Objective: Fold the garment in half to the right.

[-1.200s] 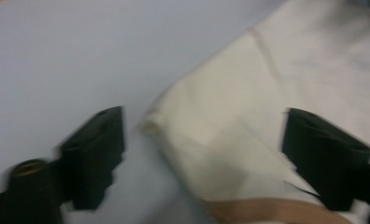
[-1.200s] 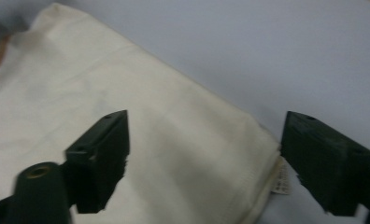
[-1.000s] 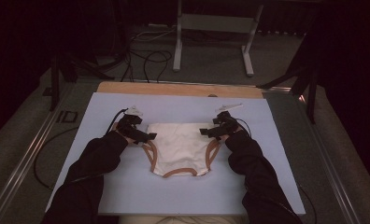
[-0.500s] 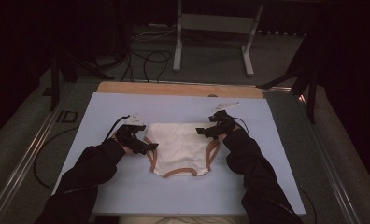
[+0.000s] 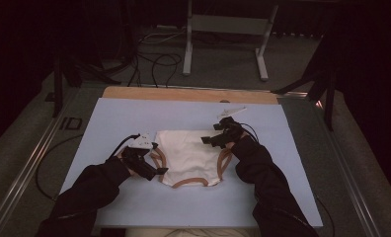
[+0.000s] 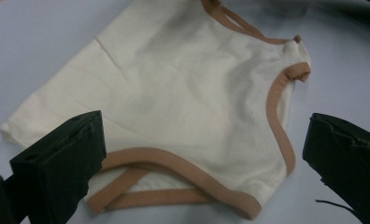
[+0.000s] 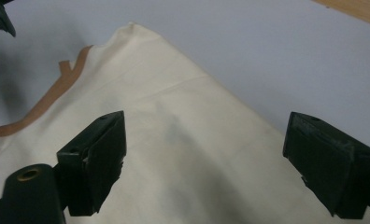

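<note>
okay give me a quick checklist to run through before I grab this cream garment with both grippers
1. Left gripper open: ok, fingers spread wide apart.
2. Right gripper open: ok, fingers wide apart.
3. Cream garment with tan trim lying flat on the light blue mat: ok, only faint creases.
4. Left gripper lined up with an edge: ok, the tan-trimmed edge lies between its fingers.
5. Right gripper lined up with an edge: cannot tell, plain cloth lies between its fingers.
6. Fingers touching cloth: cannot tell in either gripper view.
</note>
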`<state>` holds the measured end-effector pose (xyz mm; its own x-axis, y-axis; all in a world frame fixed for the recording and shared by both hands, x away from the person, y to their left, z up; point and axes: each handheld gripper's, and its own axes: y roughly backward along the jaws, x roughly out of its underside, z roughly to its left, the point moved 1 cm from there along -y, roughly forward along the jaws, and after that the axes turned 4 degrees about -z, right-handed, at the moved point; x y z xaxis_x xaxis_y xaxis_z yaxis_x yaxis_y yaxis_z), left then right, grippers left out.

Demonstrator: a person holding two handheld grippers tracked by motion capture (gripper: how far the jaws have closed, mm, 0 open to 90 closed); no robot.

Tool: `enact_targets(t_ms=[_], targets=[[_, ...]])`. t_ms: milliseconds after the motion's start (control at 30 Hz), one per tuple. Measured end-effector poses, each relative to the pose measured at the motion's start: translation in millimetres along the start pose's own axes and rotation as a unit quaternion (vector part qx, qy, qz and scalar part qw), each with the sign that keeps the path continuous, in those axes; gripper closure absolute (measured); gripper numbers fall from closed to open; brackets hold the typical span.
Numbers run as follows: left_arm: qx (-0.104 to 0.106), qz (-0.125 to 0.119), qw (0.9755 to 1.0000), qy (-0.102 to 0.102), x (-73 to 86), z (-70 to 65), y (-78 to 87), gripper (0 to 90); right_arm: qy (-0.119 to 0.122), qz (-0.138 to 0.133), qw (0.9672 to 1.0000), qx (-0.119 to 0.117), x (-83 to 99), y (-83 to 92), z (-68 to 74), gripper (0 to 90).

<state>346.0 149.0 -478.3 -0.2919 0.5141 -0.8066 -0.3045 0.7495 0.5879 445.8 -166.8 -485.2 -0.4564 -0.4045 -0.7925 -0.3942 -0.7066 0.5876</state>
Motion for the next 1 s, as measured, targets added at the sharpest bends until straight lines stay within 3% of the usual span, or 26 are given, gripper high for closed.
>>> enact_targets(t_ms=[200, 267, 400, 567, 700, 1000], targets=[[0.008, 0.014, 0.9999, 0.002, 3.8, -10.5, 0.2, 0.5, 0.011, 0.004, 0.9999, -0.008, -3.4, -5.8, 6.5, 12.9], [0.024, 0.014, 0.9996, 0.006, 4.5, -14.0, -0.1, 0.5, 0.014, 0.002, 0.9999, -0.009, -4.8, -8.0, 8.4, 12.9], [0.022, 0.012, 0.9996, -0.013, 7.5, -21.2, -1.0, 0.5, 0.024, 0.001, 0.9996, -0.014, -7.8, -12.8, 13.3, 12.9], [0.026, 0.032, 0.9985, -0.035, 17.3, -28.9, -8.5, 0.6, 0.024, 0.008, 0.9995, -0.018, -9.6, -18.6, 17.4, 12.9], [0.032, 0.04, 0.9978, -0.041, 21.5, -31.4, -12.9, 2.0, 0.022, 0.015, 0.9993, -0.025, -9.7, -23.9, 20.2, 12.9], [0.021, 0.05, 0.994, -0.096, 28.4, -38.5, -20.3, 17.7, 0.025, 0.02, 0.9988, -0.037, -12.1, -31.2, 27.2, 13.1]])
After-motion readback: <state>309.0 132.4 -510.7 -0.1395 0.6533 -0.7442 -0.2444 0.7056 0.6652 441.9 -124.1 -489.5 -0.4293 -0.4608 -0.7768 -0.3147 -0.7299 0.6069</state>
